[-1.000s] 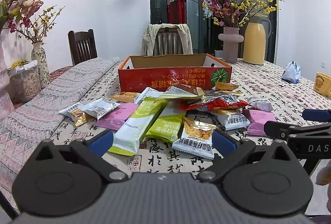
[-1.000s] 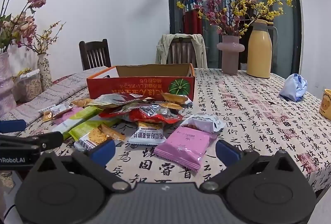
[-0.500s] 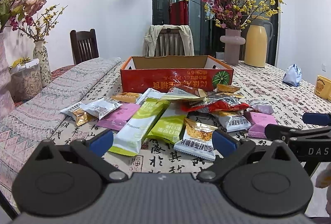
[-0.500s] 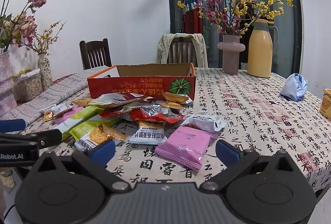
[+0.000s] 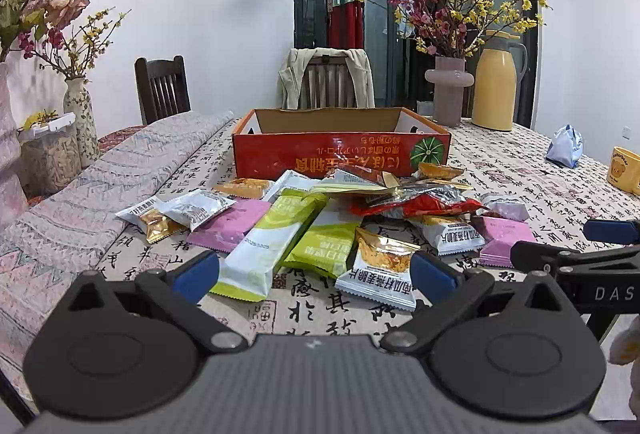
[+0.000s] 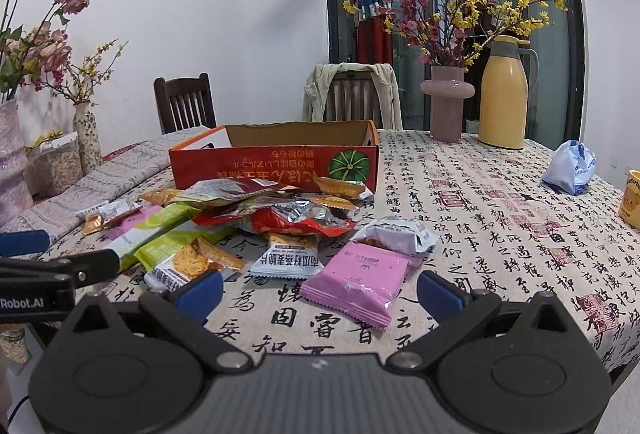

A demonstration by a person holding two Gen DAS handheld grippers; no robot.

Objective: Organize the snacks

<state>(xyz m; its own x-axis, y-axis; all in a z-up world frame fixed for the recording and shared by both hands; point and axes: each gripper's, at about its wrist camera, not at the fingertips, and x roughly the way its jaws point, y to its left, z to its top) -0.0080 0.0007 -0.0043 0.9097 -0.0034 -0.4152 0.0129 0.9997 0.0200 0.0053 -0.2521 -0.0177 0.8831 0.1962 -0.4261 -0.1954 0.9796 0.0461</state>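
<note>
The left gripper (image 5: 314, 276) had its two blue fingers (image 5: 196, 274) far apart, with nothing between them. It hung low at the near edge of the table with the cloth full of black writing (image 5: 512, 185). The right gripper (image 6: 320, 292) was wide apart too and held nothing. In the left wrist view, the right gripper showed at 3 o'clock, just beside the pile.

The pile of snack packets (image 5: 340, 218) lay loose on the cloth, in front of the open red cardboard box with a green melon picture (image 5: 340, 157). The box sat behind the pile, at 12 o'clock from both grippers. Its inside could not be seen well.

A long white and green packet (image 5: 272, 238) pointed at the left gripper. A white packet with a gold top (image 5: 380, 268) lay just ahead of that gripper's right finger. A flat pink packet (image 6: 358, 280) lay right in front of the right gripper, between its fingers in the picture but not touched. A shiny red and silver bag (image 6: 288, 218) sat on top of the pile.

At 1 o'clock, far back, stood a pink vase with yellow and red flowers (image 6: 446, 101) and a tall yellow jug (image 6: 504, 97). A crumpled blue and white bag (image 6: 570, 165) lay at 2 o'clock.
</note>
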